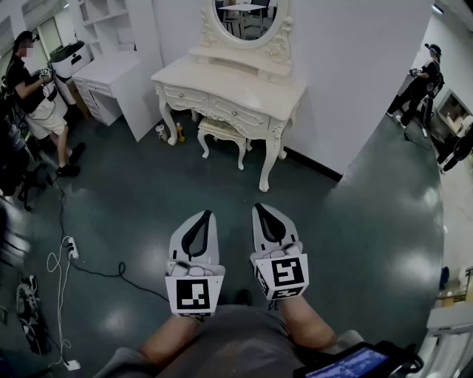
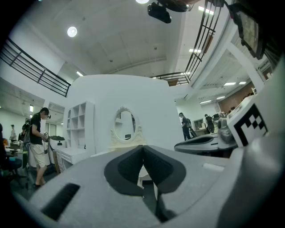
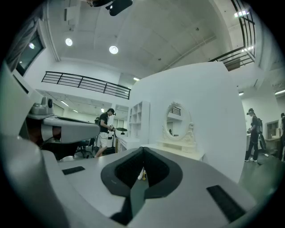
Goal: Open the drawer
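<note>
Cream-white dressing table [image 1: 244, 85]: standing against the white wall with its oval mirror [image 1: 250, 18] above and a matching stool [image 1: 222, 131] tucked under it, well apart from both grippers.
Drawer [image 1: 238, 115]: sitting flush in the table's front and looking fully shut. Another drawer front is showing to its left, and I cannot tell which one is meant.
Progress: nothing of the task is showing as done. By my judgement the walk up to the table, the grip on a handle and the pull are all waiting to be done.
Left gripper [image 1: 205, 215]: holding its jaws together with nothing between them. It is pointing level toward the table, whose mirror is showing just above the jaw tips in the left gripper view.
Right gripper [image 1: 260, 209]: keeping its jaws pressed together and empty. It is also pointing level, with the table ahead and slightly to the right in its own view.
Hands' pose: both forearms are reaching out low from the body, carrying the grippers side by side, near each other and not touching, marker cubes facing up.
Dark green floor [image 1: 347, 221]: lying bare between the grippers and the table.
</note>
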